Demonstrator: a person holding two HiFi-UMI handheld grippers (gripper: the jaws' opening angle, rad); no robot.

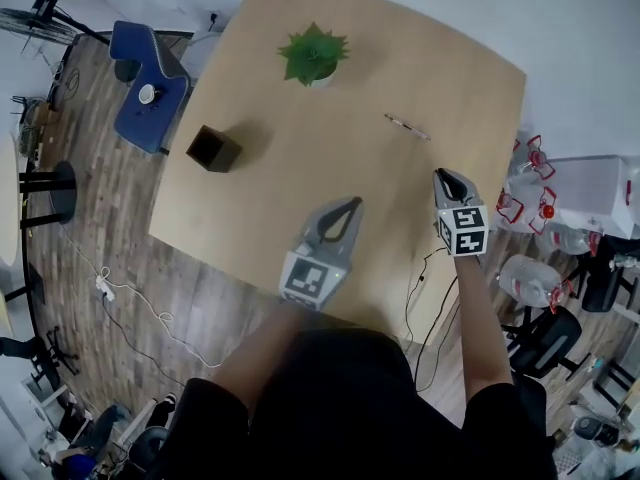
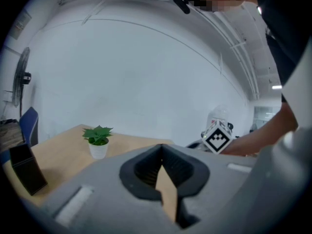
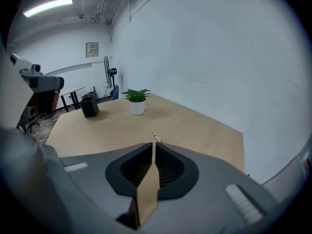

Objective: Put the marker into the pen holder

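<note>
A thin marker [image 1: 407, 127] lies on the wooden table [image 1: 430, 58] toward its right side. The black square pen holder [image 1: 212, 149] stands near the left edge, well apart from the marker. My right gripper [image 1: 443, 175] hovers just short of the marker, its jaws a narrow slit apart with nothing between them. In the right gripper view the marker [image 3: 157, 138] shows just beyond the gripper [image 3: 152, 144], with the pen holder [image 3: 89, 106] far off to the left. My left gripper [image 1: 352, 204] hangs over the table's near middle, tips together and empty; its own view shows the pen holder [image 2: 27, 169] at the far left.
A small potted plant [image 1: 313, 53] stands at the table's far middle. A blue chair [image 1: 148, 83] is by the left corner. Water bottles [image 1: 530, 278] and red-handled items stand on the floor at the right. Cables [image 1: 130, 303] run along the floor below the near edge.
</note>
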